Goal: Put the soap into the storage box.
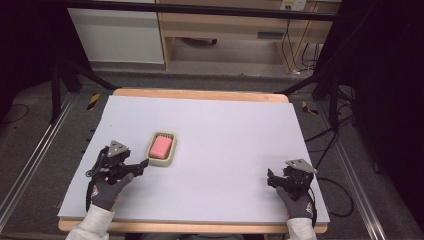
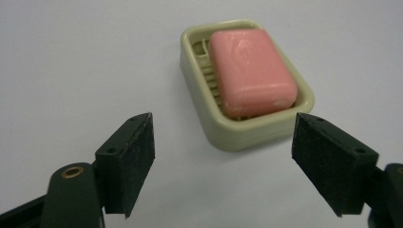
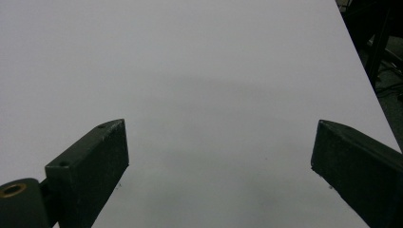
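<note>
soap (image 2: 252,71): plain pink, a paler sheen on top, no pattern I can make out
soap dish (image 2: 247,130): pale beige-green all over, with ribs of the same colour across its floor
my left gripper (image 2: 223,161): black jaws with matt, dark pads; one brass-coloured ring low on the left jaw
my right gripper (image 3: 221,166): black jaws, a little greyed along the edges; a brass-coloured ring at the lower left
plates on top of my grippers: grey
my gloves (image 1: 106,192): dark grey, with a touch of red at the wrist
my sleeves (image 1: 92,225): light grey
table cover (image 1: 225,130): plain pale lilac-grey
table edge (image 1: 200,94): light wood
</note>
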The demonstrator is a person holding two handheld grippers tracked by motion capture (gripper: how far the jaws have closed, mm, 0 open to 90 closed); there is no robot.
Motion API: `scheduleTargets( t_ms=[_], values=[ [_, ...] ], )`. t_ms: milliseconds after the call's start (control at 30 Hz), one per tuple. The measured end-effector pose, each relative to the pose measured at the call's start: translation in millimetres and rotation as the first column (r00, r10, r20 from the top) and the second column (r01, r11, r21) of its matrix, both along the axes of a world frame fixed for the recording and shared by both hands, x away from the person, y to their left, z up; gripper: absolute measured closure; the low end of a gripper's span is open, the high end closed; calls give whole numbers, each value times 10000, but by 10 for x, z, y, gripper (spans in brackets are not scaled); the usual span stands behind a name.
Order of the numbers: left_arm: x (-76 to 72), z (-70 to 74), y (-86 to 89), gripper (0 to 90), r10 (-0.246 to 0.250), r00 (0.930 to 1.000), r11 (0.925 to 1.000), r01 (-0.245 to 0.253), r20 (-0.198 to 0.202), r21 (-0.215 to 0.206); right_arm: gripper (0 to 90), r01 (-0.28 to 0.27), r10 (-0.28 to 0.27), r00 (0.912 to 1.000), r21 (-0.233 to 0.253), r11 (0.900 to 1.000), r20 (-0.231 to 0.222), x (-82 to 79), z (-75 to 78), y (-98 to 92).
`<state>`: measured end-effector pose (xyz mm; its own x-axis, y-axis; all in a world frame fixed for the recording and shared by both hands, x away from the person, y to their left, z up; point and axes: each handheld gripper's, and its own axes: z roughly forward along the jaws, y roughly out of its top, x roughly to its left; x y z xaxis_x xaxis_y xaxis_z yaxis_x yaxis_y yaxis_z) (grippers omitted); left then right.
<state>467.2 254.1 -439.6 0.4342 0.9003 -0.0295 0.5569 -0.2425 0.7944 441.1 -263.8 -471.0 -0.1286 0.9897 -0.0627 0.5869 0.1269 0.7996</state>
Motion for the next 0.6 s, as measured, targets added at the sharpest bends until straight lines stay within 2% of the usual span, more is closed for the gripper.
scheduleTargets(
  t_ms=[233,300,467,600],
  values=[
    [-108,-158,94,209,200,9995,9996,-195,-239,213,54,111,-111,9999,-165,9998,-41,-3,-13,-29],
    [-132,-237,144,208,392,9981,9986,-374,-477,380,53,205,-206,9998,-102,9997,-74,-3,-16,-47],
    [-181,-270,235,205,736,9961,9963,-712,-493,480,51,455,-456,9989,-99,9989,-116,-25,-21,-75],
    [-224,-280,294,204,807,9954,9959,-785,-509,450,51,556,-557,9983,-69,9984,-144,-30,-25,-100]
  ],
)
